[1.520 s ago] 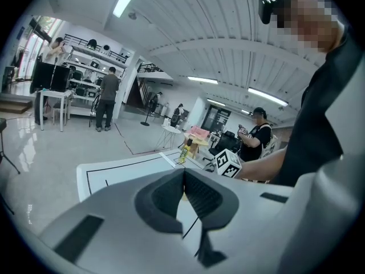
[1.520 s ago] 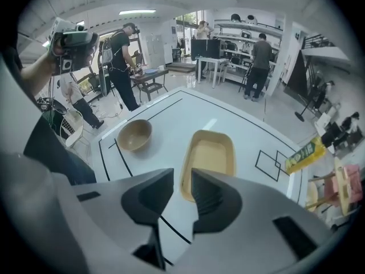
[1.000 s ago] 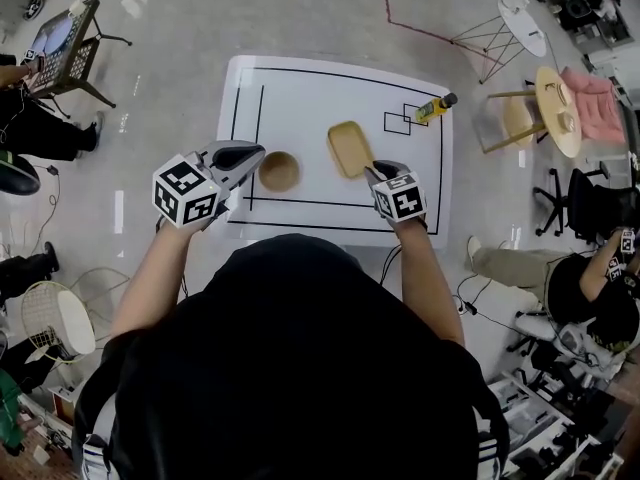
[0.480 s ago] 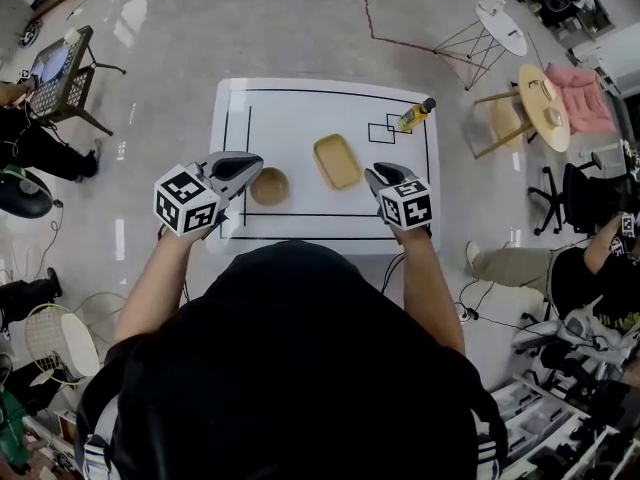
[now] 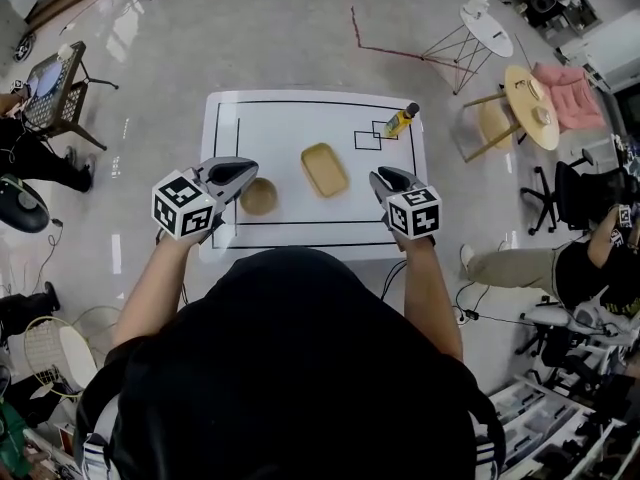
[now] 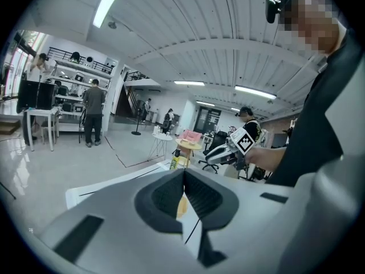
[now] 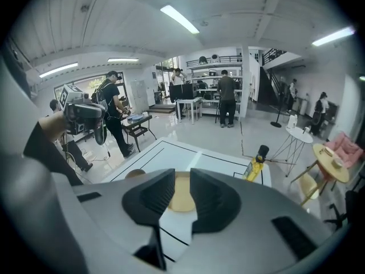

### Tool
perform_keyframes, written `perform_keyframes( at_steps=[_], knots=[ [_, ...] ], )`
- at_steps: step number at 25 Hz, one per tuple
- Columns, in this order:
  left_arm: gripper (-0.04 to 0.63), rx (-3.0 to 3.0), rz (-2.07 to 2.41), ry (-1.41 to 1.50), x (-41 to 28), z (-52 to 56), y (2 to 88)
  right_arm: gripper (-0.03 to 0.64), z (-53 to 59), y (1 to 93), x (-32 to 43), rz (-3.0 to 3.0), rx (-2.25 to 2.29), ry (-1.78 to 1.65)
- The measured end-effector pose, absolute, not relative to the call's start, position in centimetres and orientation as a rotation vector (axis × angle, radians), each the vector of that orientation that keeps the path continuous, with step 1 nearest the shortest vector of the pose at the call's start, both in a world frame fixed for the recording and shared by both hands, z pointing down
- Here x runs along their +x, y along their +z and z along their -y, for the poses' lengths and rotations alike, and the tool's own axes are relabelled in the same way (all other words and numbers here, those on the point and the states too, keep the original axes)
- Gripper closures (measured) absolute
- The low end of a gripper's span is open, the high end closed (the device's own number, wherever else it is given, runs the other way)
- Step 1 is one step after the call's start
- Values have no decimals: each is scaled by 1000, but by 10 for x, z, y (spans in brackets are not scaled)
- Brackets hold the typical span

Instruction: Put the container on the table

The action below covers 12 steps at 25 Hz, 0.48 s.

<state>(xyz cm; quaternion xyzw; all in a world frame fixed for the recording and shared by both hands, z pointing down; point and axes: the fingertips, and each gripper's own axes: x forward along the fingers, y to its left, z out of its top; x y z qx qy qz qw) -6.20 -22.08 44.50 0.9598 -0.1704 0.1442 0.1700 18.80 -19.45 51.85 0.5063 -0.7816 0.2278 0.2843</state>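
The container [image 5: 324, 169] sits mid-worktop [image 5: 300, 118], upper centre. The left gripper [image 5: 250, 167] has its fingers together, empty. The right gripper [image 5: 377, 177] has its fingers slightly apart, empty.

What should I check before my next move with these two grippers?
1. Rectangular tan container resting on the white table: ok.
2. Right gripper empty, jaws slightly apart with nothing between them: ok.
3. Left gripper empty, jaws together: ok.
4. Round wooden bowl sits apart from the container, not touching it: ok.
5. Yellow bottle upright near the far right corner, clear of both grippers: ok.
6. Container placed on an intended spot among the black lines: cannot tell.
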Motion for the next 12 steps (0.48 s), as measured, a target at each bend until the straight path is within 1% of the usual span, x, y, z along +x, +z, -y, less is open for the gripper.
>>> perform_keyframes(
  at_steps=[12],
  knots=[
    [589,2735,479,418,-42,228,440,535,195,485,217,2119,1425,568]
  ],
)
